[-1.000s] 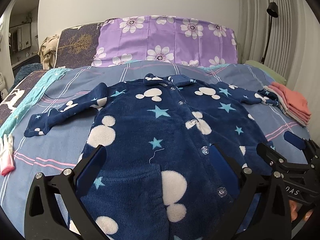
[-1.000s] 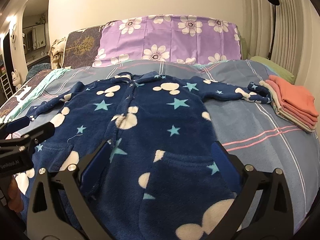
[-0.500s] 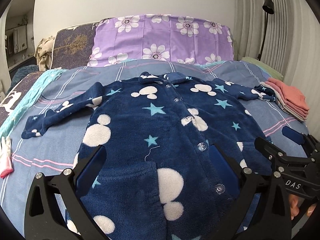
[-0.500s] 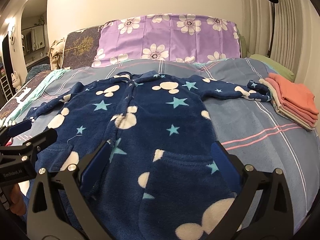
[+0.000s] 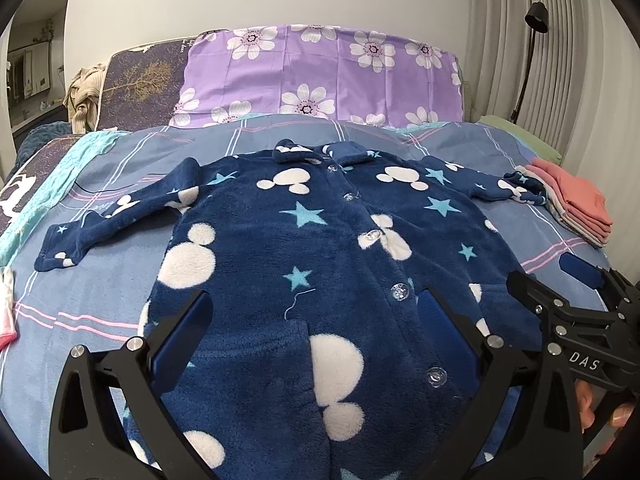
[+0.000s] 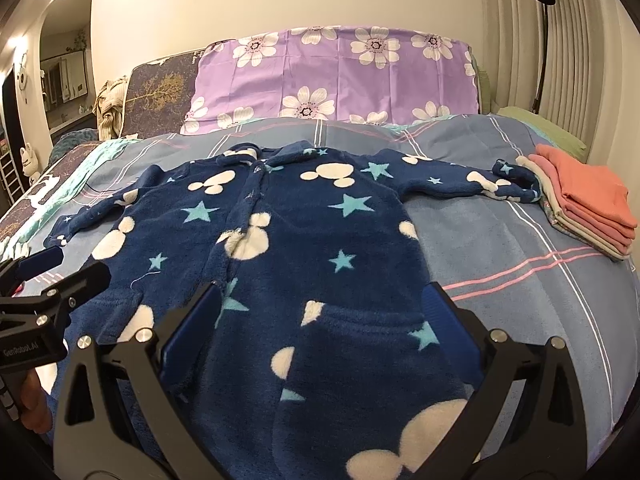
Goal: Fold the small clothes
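A small navy fleece jacket (image 5: 304,256) with white mouse heads and blue stars lies flat, front up and buttoned, sleeves spread, on the blue plaid bedspread (image 5: 92,292). It also shows in the right wrist view (image 6: 304,240). My left gripper (image 5: 314,320) is open, hovering over the jacket's lower left half. My right gripper (image 6: 320,316) is open, hovering over the lower right half with its pocket. Each gripper shows at the edge of the other's view: the right one (image 5: 560,292) and the left one (image 6: 56,276).
A stack of folded pink and beige clothes (image 6: 584,204) lies at the bed's right edge, touching the jacket's right cuff. A purple flowered pillow (image 5: 320,76) is at the head. A small white and pink item (image 5: 6,308) lies at the left edge.
Both grippers have drawn slightly back and up from the jacket; the view is a little wider. The jacket has not moved and both grippers stay open.
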A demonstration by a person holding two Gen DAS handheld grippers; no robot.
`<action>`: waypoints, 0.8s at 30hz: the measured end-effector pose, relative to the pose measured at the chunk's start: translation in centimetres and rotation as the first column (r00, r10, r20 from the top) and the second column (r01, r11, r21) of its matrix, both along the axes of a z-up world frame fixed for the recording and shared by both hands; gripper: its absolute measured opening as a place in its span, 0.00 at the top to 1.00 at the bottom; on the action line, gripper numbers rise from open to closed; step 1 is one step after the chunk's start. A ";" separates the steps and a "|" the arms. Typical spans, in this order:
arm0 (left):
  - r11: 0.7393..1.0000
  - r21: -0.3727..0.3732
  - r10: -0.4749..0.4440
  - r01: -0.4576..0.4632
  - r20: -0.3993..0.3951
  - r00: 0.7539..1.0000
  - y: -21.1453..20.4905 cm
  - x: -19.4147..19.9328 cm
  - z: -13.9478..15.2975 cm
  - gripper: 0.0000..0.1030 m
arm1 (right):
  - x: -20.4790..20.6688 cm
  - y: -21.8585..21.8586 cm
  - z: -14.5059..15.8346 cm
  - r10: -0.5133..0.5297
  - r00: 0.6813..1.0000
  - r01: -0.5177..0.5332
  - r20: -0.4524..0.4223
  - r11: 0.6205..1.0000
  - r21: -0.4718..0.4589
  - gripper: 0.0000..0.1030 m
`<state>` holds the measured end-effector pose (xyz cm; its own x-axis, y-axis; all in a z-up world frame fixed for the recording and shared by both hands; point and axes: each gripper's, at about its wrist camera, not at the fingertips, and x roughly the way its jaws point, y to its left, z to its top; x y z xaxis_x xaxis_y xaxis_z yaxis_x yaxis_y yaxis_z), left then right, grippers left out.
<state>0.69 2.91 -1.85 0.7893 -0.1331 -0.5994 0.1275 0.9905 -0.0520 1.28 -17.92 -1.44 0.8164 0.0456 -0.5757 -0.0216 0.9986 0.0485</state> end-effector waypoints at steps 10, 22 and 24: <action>1.000 -0.019 -0.004 0.004 -0.006 1.000 0.0 0.0 -0.7 0.01 | -0.4 -0.2 0.2 -0.015 1.000 0.015 0.008 1.000 -0.009 0.02; 0.999 -0.038 -0.005 0.005 -0.008 1.000 0.0 -0.2 -0.8 0.01 | -0.5 -0.1 0.8 -0.019 1.000 0.019 0.016 1.000 0.002 0.02; 0.999 -0.032 -0.005 0.005 -0.006 1.000 0.0 -0.2 -0.8 0.01 | -0.4 -0.2 0.8 -0.022 1.000 0.022 0.014 1.000 0.001 0.02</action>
<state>0.46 2.86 -2.66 0.7849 -0.1560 -0.5997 0.1317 0.9877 -0.0845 0.92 -18.07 -0.68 0.8251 0.0278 -0.5642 0.0000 0.9988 0.0494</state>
